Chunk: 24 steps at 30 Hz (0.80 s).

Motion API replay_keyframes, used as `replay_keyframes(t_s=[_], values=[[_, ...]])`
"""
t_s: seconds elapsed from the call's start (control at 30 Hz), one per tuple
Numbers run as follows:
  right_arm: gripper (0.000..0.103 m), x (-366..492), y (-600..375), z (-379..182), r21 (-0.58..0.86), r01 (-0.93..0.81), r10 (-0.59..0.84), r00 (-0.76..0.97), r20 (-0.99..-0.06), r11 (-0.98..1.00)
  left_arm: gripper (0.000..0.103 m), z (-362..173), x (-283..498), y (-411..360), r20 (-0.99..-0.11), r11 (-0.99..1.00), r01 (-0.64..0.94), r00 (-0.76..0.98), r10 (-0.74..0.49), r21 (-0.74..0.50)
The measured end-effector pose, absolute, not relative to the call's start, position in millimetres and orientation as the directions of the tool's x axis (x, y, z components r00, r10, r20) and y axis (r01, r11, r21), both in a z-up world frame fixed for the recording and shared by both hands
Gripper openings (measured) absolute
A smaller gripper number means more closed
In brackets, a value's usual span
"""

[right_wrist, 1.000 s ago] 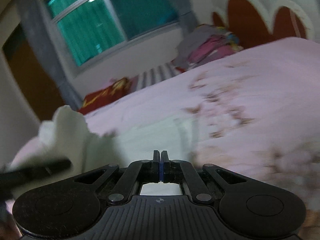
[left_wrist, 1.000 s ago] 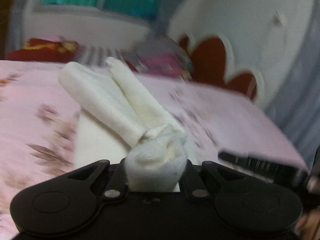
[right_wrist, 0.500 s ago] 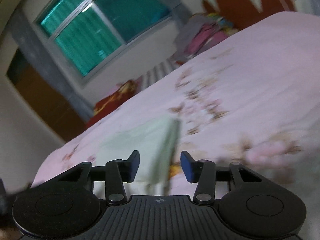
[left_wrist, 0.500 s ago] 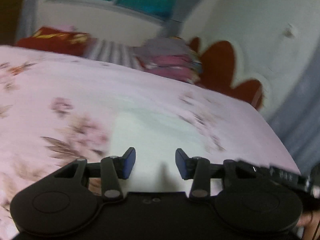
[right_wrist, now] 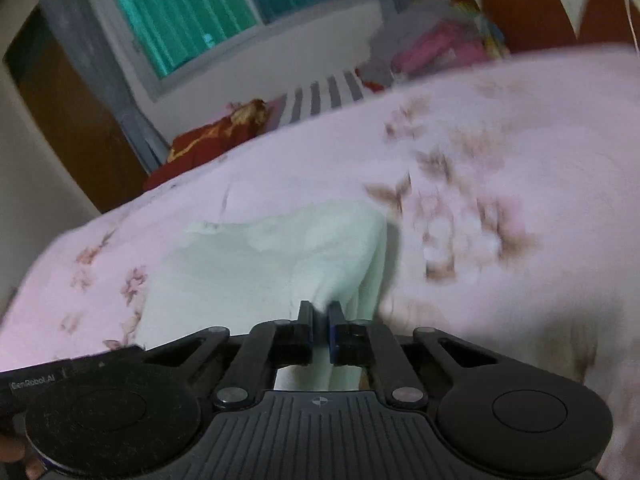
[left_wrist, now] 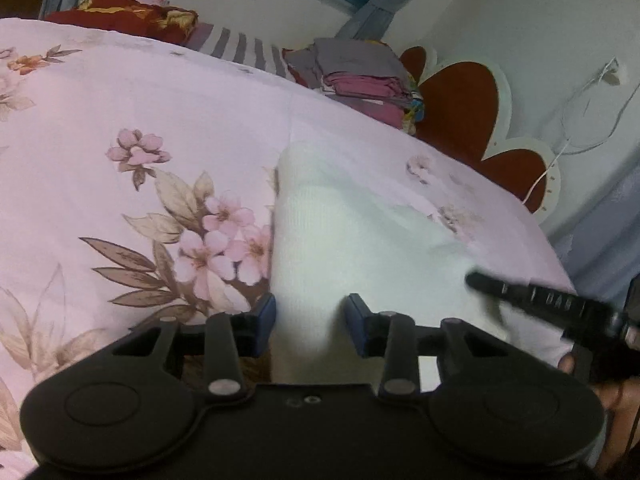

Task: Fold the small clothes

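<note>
A small white garment [left_wrist: 360, 240] lies flat on the pink floral bedspread [left_wrist: 140, 120]. My left gripper [left_wrist: 312, 320] is open, its jaws either side of the garment's near left edge. In the right wrist view the same garment [right_wrist: 260, 264] looks pale green-white. My right gripper [right_wrist: 319, 332] is shut on a pinched fold of the garment's near right edge. The right gripper also shows as a dark bar at the right of the left wrist view [left_wrist: 540, 300].
A stack of folded clothes [left_wrist: 360, 76] sits at the head of the bed by the red-and-white headboard [left_wrist: 460, 108]. A red pillow [left_wrist: 132, 20] lies at the far left. A window [right_wrist: 224, 12] is behind. The bed edge drops off at right.
The left gripper let go of the bunched white garment and now hovers open over it, laid flat. The right gripper opened, then closed on the garment's edge.
</note>
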State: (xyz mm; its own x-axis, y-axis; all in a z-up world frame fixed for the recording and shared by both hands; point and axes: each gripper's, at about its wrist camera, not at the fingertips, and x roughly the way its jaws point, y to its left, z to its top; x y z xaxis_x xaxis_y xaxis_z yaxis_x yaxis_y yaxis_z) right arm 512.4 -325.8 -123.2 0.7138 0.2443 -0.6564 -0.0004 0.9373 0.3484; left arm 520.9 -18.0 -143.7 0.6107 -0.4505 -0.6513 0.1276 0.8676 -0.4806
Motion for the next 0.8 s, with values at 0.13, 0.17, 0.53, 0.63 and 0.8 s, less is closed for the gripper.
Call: replay_keyframes(t_s=[0.13,0.17,0.53,0.63,0.8], values=[[0.005,517.4,-317.2,-98.9,0.263,-0.065,0.218,0.76,-0.612,0.963,0.037,-142.0,518.5,-29.0,-0.672,0.888,0.133,0.607,-0.424,-0.44],[0.005,522.4,-315.9,-102.7,0.242,-0.063,0.208,0.742,-0.637,0.968,0.039,-144.1,517.8,-30.9,-0.68,0.896,0.129,0.609,-0.41,-0.425],[0.043,501.9,-328.1,-111.3,0.2,0.015,0.112,0.785,-0.61,0.98,0.044,-122.3,520.0,-1.5,-0.552,0.866,0.2,0.7,-0.454,-0.458],[0.042,510.5,-322.5,-100.2,0.213,-0.032,0.155,0.789,-0.594,0.977,0.041,-113.6,552.6,-15.6,-0.524,0.861,0.281,0.699,-0.486,-0.424],[0.027,550.6,-304.0,-118.6,0.196,-0.083,0.194,0.73,-0.656,0.977,0.04,-137.5,600.7,-44.6,-0.561,0.84,0.393,0.625,-0.543,-0.374]])
